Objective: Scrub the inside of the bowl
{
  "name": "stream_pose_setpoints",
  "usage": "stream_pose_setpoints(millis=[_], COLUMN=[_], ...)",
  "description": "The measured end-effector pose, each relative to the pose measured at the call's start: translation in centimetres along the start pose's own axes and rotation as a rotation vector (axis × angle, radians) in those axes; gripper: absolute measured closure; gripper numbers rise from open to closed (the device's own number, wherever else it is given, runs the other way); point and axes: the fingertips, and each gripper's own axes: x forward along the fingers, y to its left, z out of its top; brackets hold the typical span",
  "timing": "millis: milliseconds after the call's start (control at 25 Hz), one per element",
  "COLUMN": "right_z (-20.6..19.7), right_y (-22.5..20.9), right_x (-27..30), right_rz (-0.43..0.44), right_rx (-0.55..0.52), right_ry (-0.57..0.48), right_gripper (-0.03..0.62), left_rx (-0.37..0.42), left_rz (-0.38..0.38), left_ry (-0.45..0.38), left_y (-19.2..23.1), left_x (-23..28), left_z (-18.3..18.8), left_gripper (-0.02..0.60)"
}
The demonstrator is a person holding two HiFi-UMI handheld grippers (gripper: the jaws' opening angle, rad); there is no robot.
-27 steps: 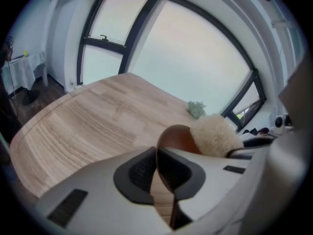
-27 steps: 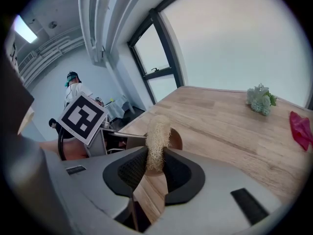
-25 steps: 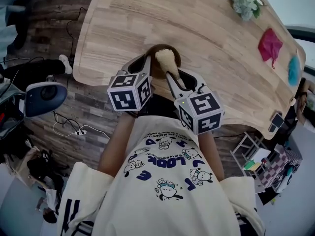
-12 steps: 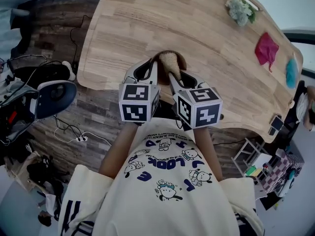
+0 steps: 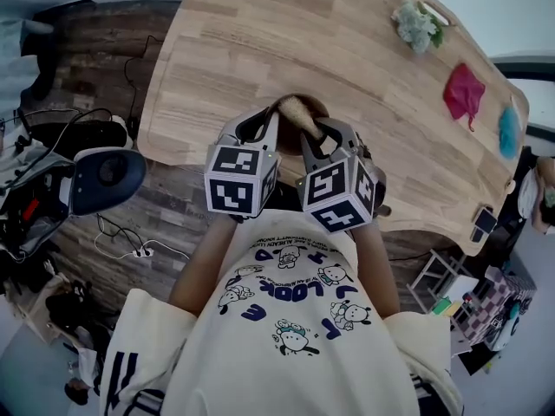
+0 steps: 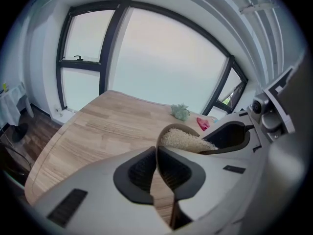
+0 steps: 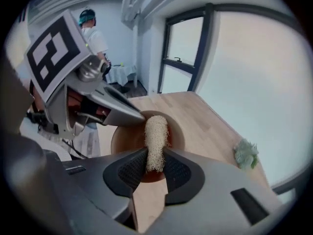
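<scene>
A brown wooden bowl [image 5: 317, 109] hangs tilted over the near edge of the wooden table [image 5: 260, 42]. My left gripper [image 5: 263, 128] is shut on the bowl's thin rim [image 6: 157, 153]; the rim runs between its two pads. My right gripper [image 5: 317, 139] is shut on a pale loofah scrubber [image 7: 155, 137]. The scrubber's free end reaches into the bowl [image 7: 122, 142] and rests against its inside. In the left gripper view the loofah [image 6: 185, 140] shows inside the bowl, with the right gripper [image 6: 234, 137] close behind it. The bowl's bottom is mostly hidden.
Far across the table lie a green scrubber [image 5: 414, 24], a red cloth [image 5: 464, 89] and a blue item [image 5: 507, 133]. A phone [image 5: 484, 222] sits at the table's right edge. Cables and a dark round seat [image 5: 104, 176] are on the floor at left. A person [image 7: 93, 33] stands in the background.
My right gripper has rolled about its own axis, so its marker cube now shows another face, with the loofah still in the bowl. The left gripper keeps its hold on the rim.
</scene>
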Motion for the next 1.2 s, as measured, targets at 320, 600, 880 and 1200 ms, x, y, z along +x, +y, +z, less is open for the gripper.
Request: stream_pose_setpoints(millis=[320,600,880,1200], right_z=[0.2,0.3,-0.6,-1.7], right_y=[1.7,2.5,3.6,4.7], right_x=[0.7,0.5,0.7,0.6], right_rz=[0.076,0.140,0.178,0.245], right_rx=[-0.374,-0.453,-0.573,-0.817], right_ry=[0.060,0.099,0.160,0.217], right_gripper=[0.510,0.511,0.514,0.516], left_rx=[-0.020,-0.052,-0.046,-0.009], left_rz=[-0.036,-0.063,-0.066,-0.055], left_ry=[0.014,-0.002,0.010,0.022], left_y=[0.6,0.6,0.4,-0.2], left_x=[0.1,0.1,0.2,0.1], left_z=[0.7,1.4,1.1,0.6], left_gripper=[0.540,0.540,0.540,0.539])
